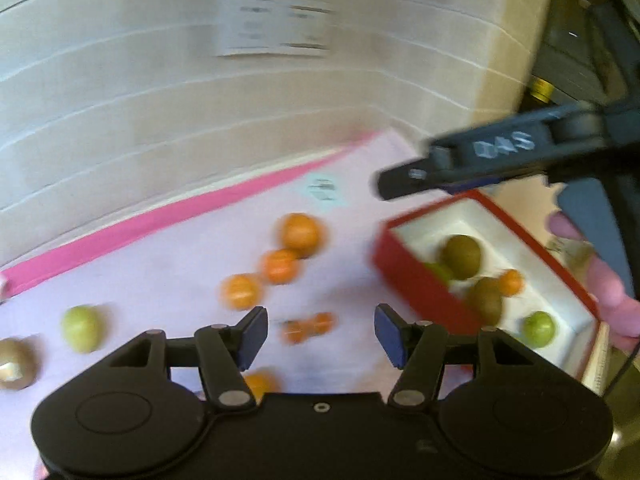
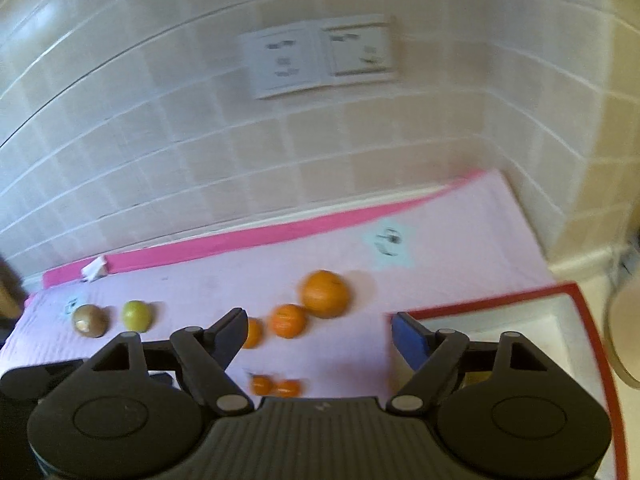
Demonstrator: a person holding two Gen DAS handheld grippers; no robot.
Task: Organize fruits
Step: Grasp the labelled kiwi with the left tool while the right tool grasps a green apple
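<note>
A red box (image 1: pixel 416 280) with a white inside holds two kiwis (image 1: pixel 462 256), green fruits (image 1: pixel 539 329) and a small orange (image 1: pixel 511 282). On the pink mat (image 1: pixel 352 184) lie three oranges (image 1: pixel 301 234), two tiny orange fruits (image 1: pixel 308 326), a green fruit (image 1: pixel 82 328) and a kiwi (image 1: pixel 14 364). My left gripper (image 1: pixel 320 334) is open and empty above the tiny fruits. My right gripper (image 2: pixel 318 338) is open and empty, between the oranges (image 2: pixel 326 293) and the box (image 2: pixel 560 296). The right gripper also shows in the left wrist view (image 1: pixel 472 164), above the box.
A tiled wall (image 2: pixel 200 140) with a white double socket (image 2: pixel 320 56) stands behind the mat. A pink strip (image 2: pixel 240 246) edges the mat's far side. A pale label (image 2: pixel 388 248) lies on the mat. A hand in a pink glove (image 1: pixel 600 280) is right of the box.
</note>
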